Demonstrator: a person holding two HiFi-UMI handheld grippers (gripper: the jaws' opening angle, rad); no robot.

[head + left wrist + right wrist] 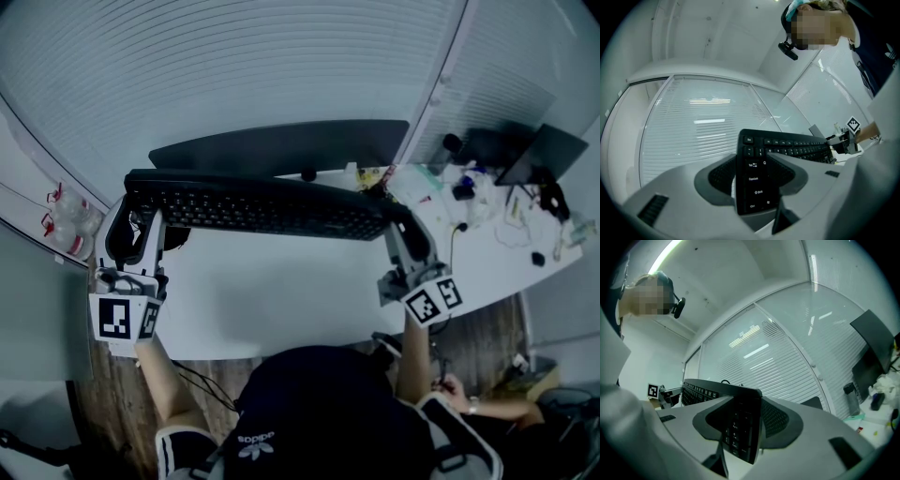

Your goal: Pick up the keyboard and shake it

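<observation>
- Long, flat black plastic keyboard point(262, 208), with rows of small keys, is held over the smooth white surface point(281, 300).
- Left claw point(757, 173) clamps its left end between textured dark pads point(719, 177); right claw point(743, 423) clamps its right end.

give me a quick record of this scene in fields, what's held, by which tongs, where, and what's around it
held object: keyboard, black, full size
left tongs: shut on the keyboard's left end, over the tab and caps lock keys
right tongs: shut on the keyboard's right end, at the number pad
keyboard position: carried between the two tongs, apparently lifted off the desk, keys showing from above
behind keyboard: dark monitor in front of window blinds
desk, right part: small clutter and cables
</observation>
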